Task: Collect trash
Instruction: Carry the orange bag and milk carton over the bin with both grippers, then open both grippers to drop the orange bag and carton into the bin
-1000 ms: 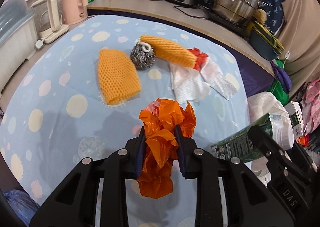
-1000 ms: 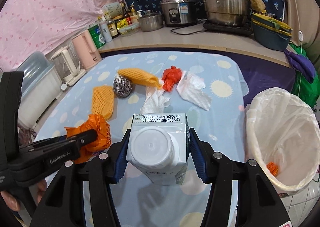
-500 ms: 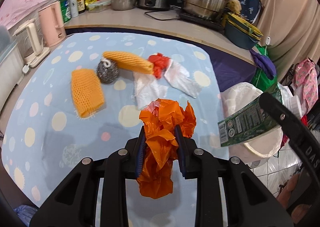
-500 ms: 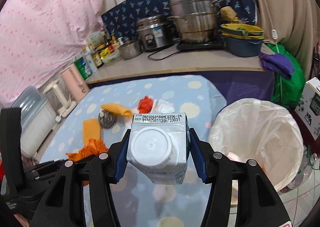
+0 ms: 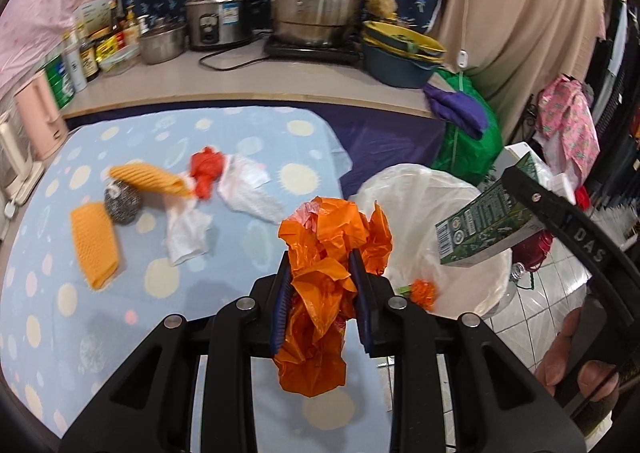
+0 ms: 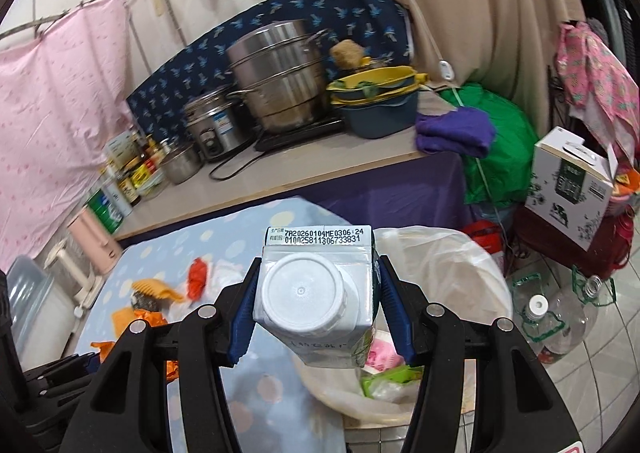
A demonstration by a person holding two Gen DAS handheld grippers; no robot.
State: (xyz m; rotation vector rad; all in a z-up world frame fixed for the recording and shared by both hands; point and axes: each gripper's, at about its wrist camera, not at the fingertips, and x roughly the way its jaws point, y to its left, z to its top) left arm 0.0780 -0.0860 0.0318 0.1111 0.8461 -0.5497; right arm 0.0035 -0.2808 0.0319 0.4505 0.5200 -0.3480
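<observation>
My left gripper [image 5: 322, 281] is shut on a crumpled orange plastic bag [image 5: 328, 265], held over the table's right edge beside the bin. My right gripper [image 6: 316, 293] is shut on a milk carton [image 6: 316, 293] with a white cap, held above the white-lined trash bin [image 6: 452, 273]. The carton [image 5: 484, 229] and the bin [image 5: 424, 213] also show in the left wrist view. On the blue dotted tablecloth [image 5: 60, 293] lie two orange foam nets [image 5: 96, 245], a steel scourer [image 5: 122, 205], a red bag [image 5: 204, 173] and white tissues [image 5: 248, 193].
A counter [image 5: 240, 81] behind the table holds steel pots [image 5: 316, 5], bottles and a blue basin [image 5: 396, 57]. A green bag [image 6: 496, 145], a white box [image 6: 568, 185] and plastic bottles [image 6: 544, 317] stand on the tiled floor right of the bin.
Both grippers have swung right toward the bin. The carton now hangs over the bin's opening, and the orange bag has moved to the table's right edge.
</observation>
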